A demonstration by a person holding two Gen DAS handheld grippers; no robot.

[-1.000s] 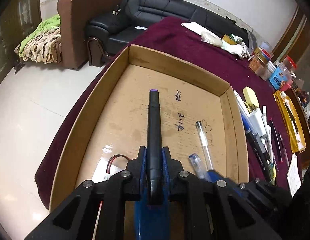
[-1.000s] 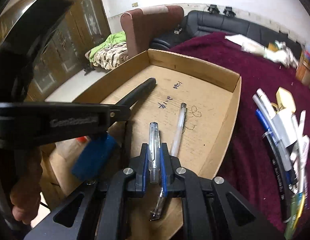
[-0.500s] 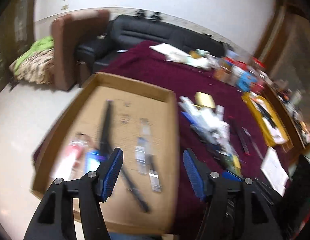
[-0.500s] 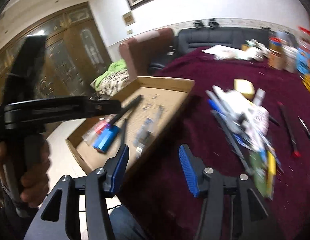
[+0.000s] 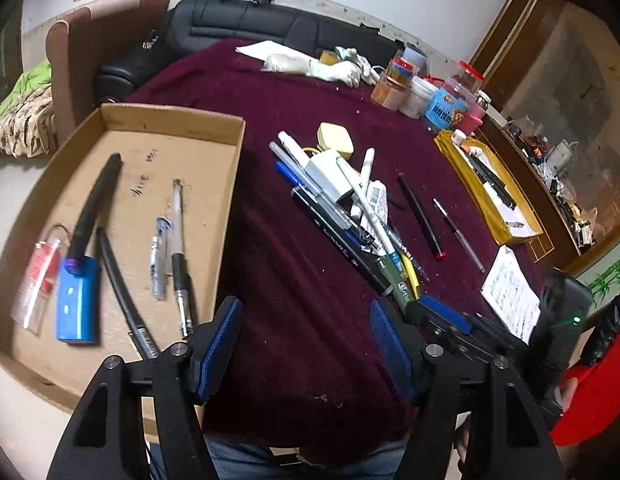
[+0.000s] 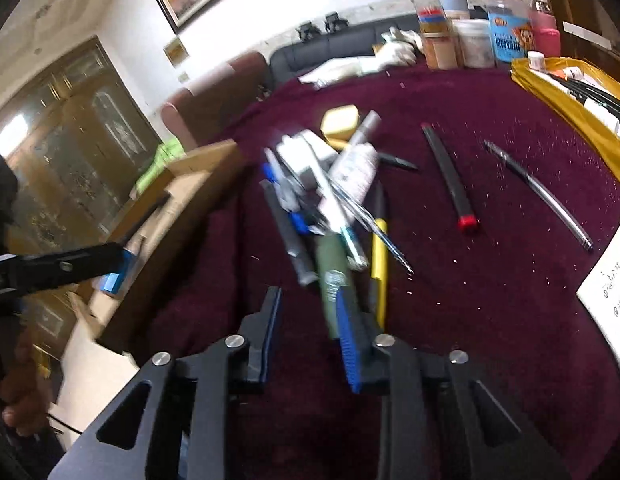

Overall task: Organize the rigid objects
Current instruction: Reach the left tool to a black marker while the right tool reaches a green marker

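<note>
A cardboard box (image 5: 235, 168) on the left holds a black marker (image 5: 96, 200), a blue block (image 5: 78, 300), two clear pens (image 5: 177, 220) and a thin black pen (image 5: 118, 280). My left gripper (image 5: 306, 308) hangs over bare maroon cloth just right of the box, jaws opening, nothing between them. A heap of pens and markers (image 5: 350, 208) lies ahead of it to the right. My right gripper (image 6: 308, 296) is at the near end of that heap (image 6: 330, 200), jaws closing on empty space. A green pen (image 6: 330, 264) lies just ahead of its right finger.
Right of the heap lie a black pen with a red tip (image 5: 420, 216) and a silver pen (image 5: 458, 236). A yellow tray (image 5: 528, 226) and a printed sheet (image 5: 510, 292) sit further right. Jars (image 5: 430, 92) stand at the back. A sofa is beyond the table.
Left gripper let go of the black marker and right gripper let go of a clear pen; both now lie in the box. Both grippers swung right to the heap. The right jaws have narrowed.
</note>
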